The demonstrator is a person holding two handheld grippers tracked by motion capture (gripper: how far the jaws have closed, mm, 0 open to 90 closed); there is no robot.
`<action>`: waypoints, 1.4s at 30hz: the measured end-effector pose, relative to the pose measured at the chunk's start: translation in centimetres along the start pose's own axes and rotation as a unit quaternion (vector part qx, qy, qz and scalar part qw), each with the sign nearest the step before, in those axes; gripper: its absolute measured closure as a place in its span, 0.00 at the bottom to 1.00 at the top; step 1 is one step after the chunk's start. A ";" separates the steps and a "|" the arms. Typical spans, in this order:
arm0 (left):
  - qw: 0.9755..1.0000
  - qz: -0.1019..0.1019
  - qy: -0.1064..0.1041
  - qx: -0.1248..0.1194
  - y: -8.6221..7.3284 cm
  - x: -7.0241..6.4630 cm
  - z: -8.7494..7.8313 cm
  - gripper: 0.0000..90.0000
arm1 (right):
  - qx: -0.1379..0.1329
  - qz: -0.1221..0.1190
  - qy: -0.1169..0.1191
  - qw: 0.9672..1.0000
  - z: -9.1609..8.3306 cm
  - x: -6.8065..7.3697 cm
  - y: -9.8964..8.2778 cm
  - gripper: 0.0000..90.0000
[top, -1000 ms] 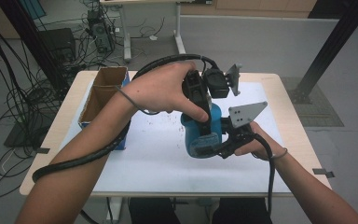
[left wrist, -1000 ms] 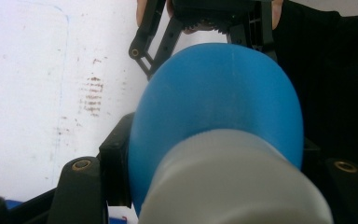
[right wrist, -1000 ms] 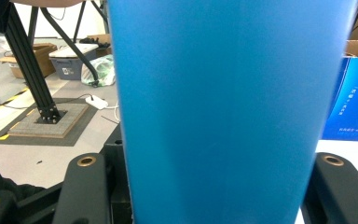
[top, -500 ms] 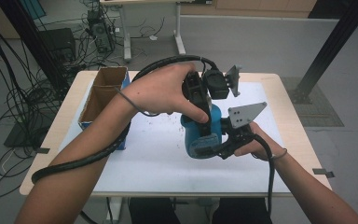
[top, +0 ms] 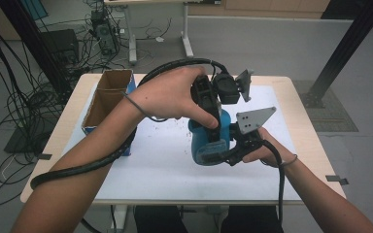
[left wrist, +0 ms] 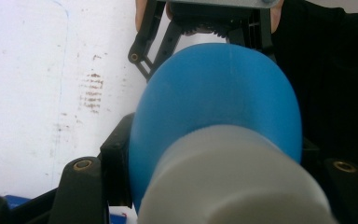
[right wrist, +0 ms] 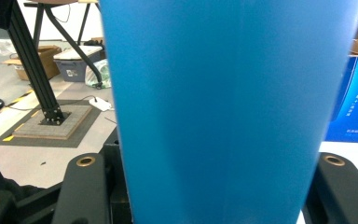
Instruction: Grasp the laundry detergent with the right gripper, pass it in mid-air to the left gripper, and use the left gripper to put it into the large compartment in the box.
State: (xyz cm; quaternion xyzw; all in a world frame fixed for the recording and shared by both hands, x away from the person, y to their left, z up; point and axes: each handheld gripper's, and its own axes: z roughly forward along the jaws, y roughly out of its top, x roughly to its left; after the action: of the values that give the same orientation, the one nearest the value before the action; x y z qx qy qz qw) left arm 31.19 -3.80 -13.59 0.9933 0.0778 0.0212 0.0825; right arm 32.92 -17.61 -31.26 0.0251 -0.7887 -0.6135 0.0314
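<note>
Blue bottle stands near the middle of the white surface, clamped from two sides. The person's left hand reaches in from the left with the forearm slanting across the surface, wrist bent over the top, so the left hand-held gripper points down onto the bottle's upper part; its jaws are closed on the bottle. The right hand lies low at the right, and the right hand-held gripper comes in level from that side, its jaws closed on the bottle's lower body. The bottle's long axis runs up and down, with the capped end toward the left hand-held gripper. In the left gripper view the bottle shows a rounded, smooth blue shoulder with a pale grey cap nearest the camera. In the right gripper view its side is a plain, straight blue wall. An open cardboard box sits at the surface's left edge.
</note>
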 end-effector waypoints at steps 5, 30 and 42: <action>1.000 0.001 0.001 0.000 0.2 -0.1 -0.1 0.42 | -0.006 0.001 0.000 1.000 -0.1 0.0 0.0 0.44; 1.000 -0.002 0.010 0.004 0.4 -0.2 -0.2 0.42 | -0.025 0.022 -0.037 0.999 0.0 0.1 -0.7 0.06; 1.000 -0.009 0.009 0.004 0.2 0.3 -0.2 0.42 | -0.004 0.003 -0.046 0.999 -0.2 0.2 -0.4 0.00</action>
State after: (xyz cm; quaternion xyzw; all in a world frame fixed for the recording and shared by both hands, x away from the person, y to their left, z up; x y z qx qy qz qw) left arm 31.46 -3.92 -13.32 0.9926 0.0879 0.0291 0.0784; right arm 32.69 -17.90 -31.58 -0.0054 -0.7868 -0.6172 -0.0034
